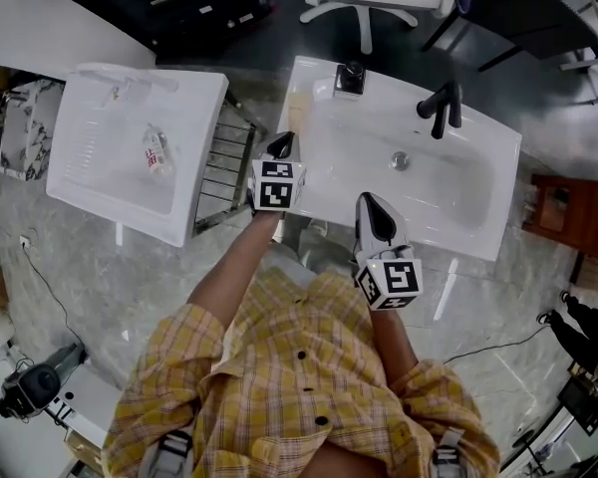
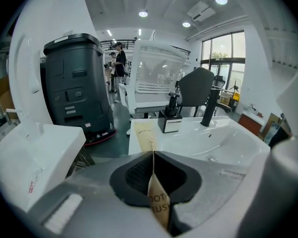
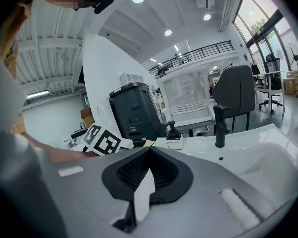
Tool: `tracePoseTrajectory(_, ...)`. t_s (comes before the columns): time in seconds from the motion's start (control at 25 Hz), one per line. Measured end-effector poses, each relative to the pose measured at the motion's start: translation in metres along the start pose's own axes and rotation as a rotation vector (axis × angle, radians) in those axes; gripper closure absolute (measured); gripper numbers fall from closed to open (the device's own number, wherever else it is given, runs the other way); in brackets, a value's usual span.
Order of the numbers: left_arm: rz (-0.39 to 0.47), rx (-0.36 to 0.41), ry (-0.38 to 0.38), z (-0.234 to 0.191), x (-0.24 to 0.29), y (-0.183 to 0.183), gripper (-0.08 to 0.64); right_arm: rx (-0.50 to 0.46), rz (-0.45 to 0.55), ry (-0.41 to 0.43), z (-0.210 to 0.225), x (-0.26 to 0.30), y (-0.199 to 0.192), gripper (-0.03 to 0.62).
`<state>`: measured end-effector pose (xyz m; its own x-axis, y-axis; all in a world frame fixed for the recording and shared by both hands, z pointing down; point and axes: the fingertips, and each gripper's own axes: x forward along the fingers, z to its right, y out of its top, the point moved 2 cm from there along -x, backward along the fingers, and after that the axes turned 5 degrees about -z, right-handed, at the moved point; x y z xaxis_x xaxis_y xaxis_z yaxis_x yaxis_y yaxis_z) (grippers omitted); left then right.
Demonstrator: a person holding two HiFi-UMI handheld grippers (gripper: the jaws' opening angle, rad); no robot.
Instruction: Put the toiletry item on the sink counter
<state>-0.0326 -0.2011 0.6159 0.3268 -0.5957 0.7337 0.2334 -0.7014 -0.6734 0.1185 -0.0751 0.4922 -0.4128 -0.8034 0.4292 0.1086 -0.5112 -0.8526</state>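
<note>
Head view: a person in a yellow plaid shirt is seen from above, with a gripper held in each hand over a white sink counter (image 1: 314, 182); the left gripper (image 1: 281, 145) is placed at the counter's left front edge, and the right gripper (image 1: 372, 205) is held over the front rim, near the basin; a black faucet (image 1: 441, 108) and a soap dispenser (image 1: 350, 78) are set along the back of the counter; a pale tan strip, taken to be the toothbrush packet (image 1: 297, 100), is seen along the counter's left edge, ahead of the left gripper; a second white basin (image 1: 100, 182) is placed well to the left, with a metal rack (image 1: 229, 162) between the two.

Left gripper view: the left gripper (image 2: 152, 155) is clamped on the toothbrush packet (image 2: 144, 133), a thin tan paper sleeve pinched edge-on between the dark pads; its forward end is stretched over the counter's left front corner, though contact with the surface cannot be judged; its printed rear end is seen behind the jaws; a large black bin (image 2: 77, 83) is seen beyond the counter.

Right gripper view: the right gripper (image 3: 148, 150) is closed, its pads pressed together with nothing gripped between them; the faucet (image 3: 219, 125) and dispenser (image 3: 174, 139) are seen ahead.
</note>
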Motion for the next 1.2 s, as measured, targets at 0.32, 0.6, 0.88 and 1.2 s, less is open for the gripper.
tracePoseTrajectory(0.32,-0.040,-0.013,-0.001,-0.004,0.019,-0.009,0.555,-0.003,-0.003,-0.010,0.000,-0.001,-0.003,0.593)
tracePoseTrajectory(0.6,-0.069,-0.013,-0.009,-0.004,0.036,-0.015,0.555,-0.002,-0.011,-0.023,0.001,-0.004,-0.006,0.594)
tracePoseTrajectory(0.88,-0.080,-0.005,-0.006,-0.004,0.045,-0.016,0.555,-0.002,-0.023,-0.022,0.002,-0.003,-0.010,0.593)
tracePoseTrajectory(1.2,-0.094,-0.020,-0.018,-0.005,0.050,-0.017,0.543,-0.010,-0.029,-0.016,-0.001,0.000,-0.008,0.592)
